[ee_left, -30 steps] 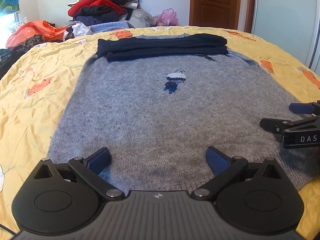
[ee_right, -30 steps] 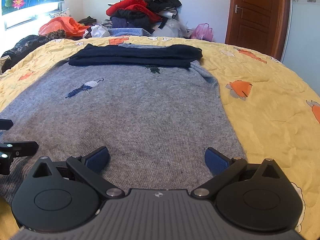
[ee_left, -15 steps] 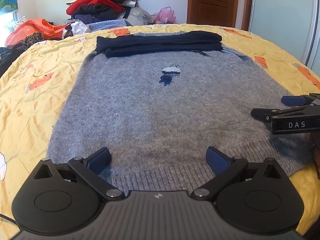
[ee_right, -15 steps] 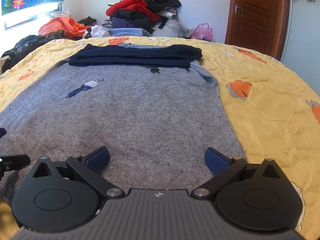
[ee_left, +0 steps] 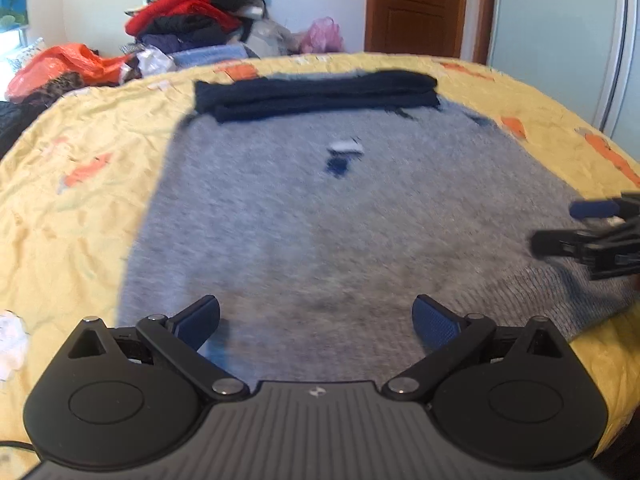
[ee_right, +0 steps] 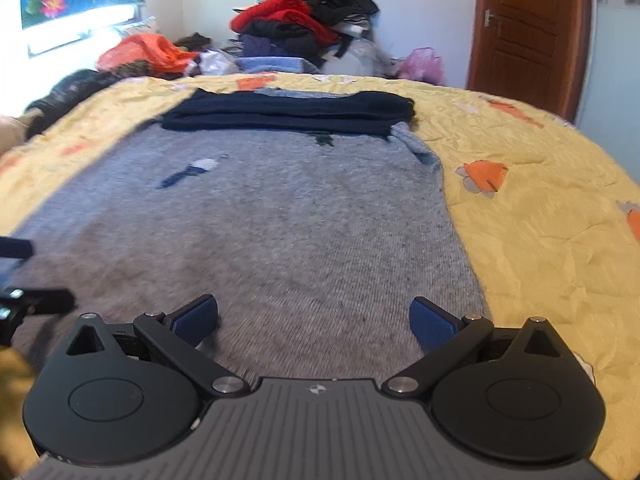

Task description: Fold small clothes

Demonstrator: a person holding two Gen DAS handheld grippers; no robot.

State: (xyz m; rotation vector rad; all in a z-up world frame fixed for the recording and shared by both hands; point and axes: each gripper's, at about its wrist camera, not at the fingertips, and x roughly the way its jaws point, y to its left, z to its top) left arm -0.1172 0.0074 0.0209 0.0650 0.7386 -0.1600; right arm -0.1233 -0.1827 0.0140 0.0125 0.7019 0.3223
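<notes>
Grey sweater (ee_left: 340,232) flat under left claw (ee_left: 316,320) and right claw (ee_right: 314,320), both spread wide, level, side by side.

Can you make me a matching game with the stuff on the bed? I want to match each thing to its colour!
Things:
1. sweater
2. folded sleeves
3. bedspread
4. plastic bag

Colours:
A. yellow with orange shapes
B. pink
C. grey
D. dark navy

Right pairs: 1-C, 2-D, 3-A, 4-B.

The sweater lies flat on the bedspread, the folded sleeves lie across its far end, and the plastic bag sits beyond the bed near the door.
</notes>
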